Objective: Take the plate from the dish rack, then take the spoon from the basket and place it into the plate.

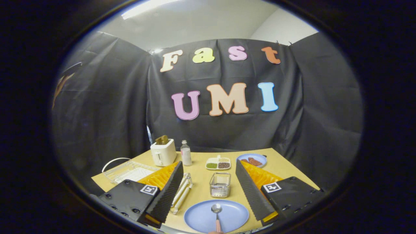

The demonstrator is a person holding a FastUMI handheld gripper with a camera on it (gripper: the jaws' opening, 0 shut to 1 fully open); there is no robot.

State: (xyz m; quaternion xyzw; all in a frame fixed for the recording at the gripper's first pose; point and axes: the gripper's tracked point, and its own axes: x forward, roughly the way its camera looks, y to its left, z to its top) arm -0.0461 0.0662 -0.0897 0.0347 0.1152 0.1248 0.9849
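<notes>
Now, table: a yellow top in the lower half of the frame; all the things stand on it.
Dish rack: a wire rack at lower left, behind the left finger. No plate stands in it, so the first step looks done.
Plate: the blue plate lies flat at bottom center, between the two fingers and just ahead of them.
Gripper: the fingers are spread wide and hold nothing; the plate and the basket sit in the gap between them.
Basket: a small wire basket just beyond the plate; it seems empty.
Spoon: it lies in the plate, bowl toward the basket, handle toward the camera.
Left to do: I judge nothing, maybe only to draw the gripper away.
</notes>
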